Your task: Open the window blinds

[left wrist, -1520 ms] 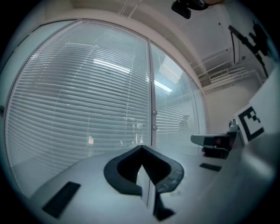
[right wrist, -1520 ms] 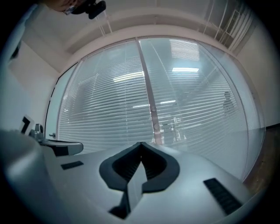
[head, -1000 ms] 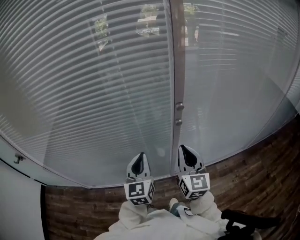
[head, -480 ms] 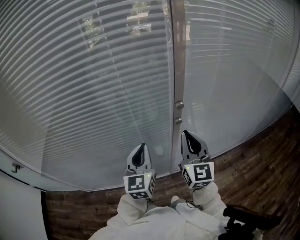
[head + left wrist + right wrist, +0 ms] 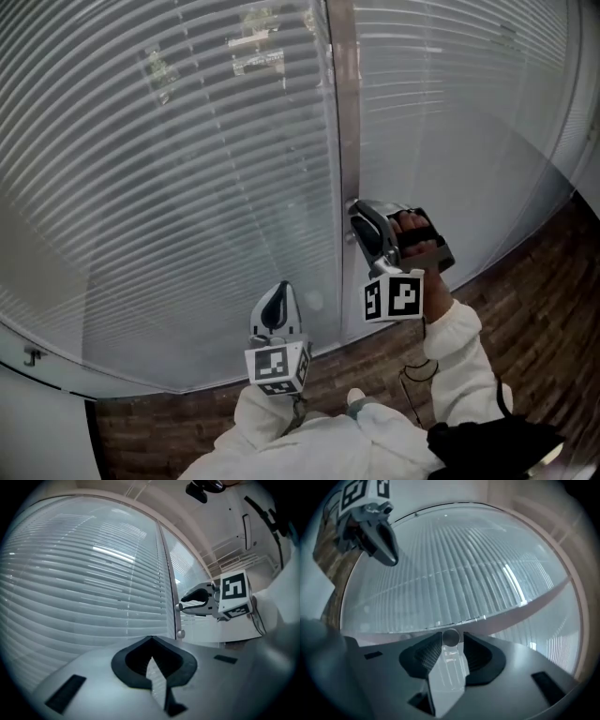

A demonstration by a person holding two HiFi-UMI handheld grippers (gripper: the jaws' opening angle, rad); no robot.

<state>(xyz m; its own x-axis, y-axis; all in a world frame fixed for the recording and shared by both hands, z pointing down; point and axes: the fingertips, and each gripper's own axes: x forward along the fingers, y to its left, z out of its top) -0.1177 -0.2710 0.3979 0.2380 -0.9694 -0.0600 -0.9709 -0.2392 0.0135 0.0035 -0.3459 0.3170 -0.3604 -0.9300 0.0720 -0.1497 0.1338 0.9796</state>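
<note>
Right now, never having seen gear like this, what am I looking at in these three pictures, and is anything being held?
No robot here: a person holds a two-jaw gripper in each hand. One picture comes from a camera on the person's head, looking down; the other two from cameras riding on the grippers. In front is a glass wall with slatted blinds and a metal post between panes. The right gripper, turned on its side, has just been opening its jaws; a small round knob on that post sits between them, apparently not clamped. The left gripper is shut and empty, short of the glass.
</note>
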